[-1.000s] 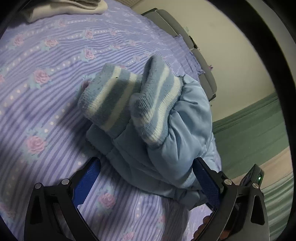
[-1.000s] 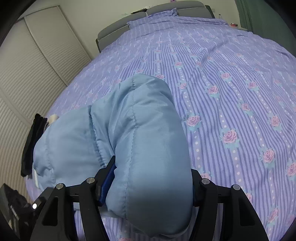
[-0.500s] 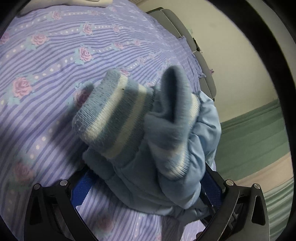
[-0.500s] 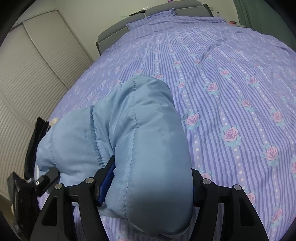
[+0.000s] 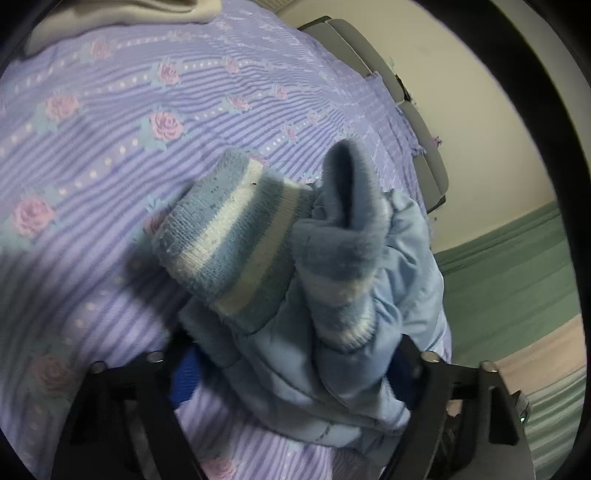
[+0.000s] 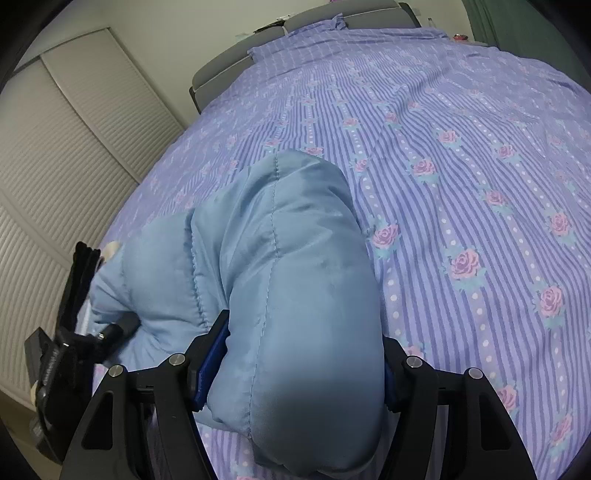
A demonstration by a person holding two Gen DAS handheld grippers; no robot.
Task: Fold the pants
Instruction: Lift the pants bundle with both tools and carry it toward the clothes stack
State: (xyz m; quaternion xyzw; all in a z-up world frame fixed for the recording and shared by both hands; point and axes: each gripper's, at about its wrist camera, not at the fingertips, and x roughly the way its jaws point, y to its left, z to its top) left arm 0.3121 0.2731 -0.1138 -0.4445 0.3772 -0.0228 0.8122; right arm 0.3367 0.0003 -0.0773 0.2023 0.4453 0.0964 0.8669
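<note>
The pants are light blue, padded and quilted, folded into a thick bundle [image 6: 280, 258] near the bed's edge. Their striped blue-and-white knit cuffs [image 5: 236, 243] stick up in the left wrist view. My left gripper [image 5: 291, 365] is shut on the padded fabric [image 5: 295, 376] just below the cuffs. My right gripper [image 6: 295, 362] is shut on the folded end of the pants, which bulges over its fingers. The left gripper also shows in the right wrist view [image 6: 74, 332], at the bundle's left end.
The bed has a purple striped cover with pink roses [image 6: 461, 166]. A grey headboard [image 6: 310, 18] stands at the far end. A beige folded cloth [image 5: 110, 14] lies at the top left. A slatted wardrobe door [image 6: 55, 147] is beside the bed.
My left gripper has moved in and closed on the padded fabric below the cuffs; a second ago it stood open around it. The cuffs have tilted up. My right gripper keeps its hold.
</note>
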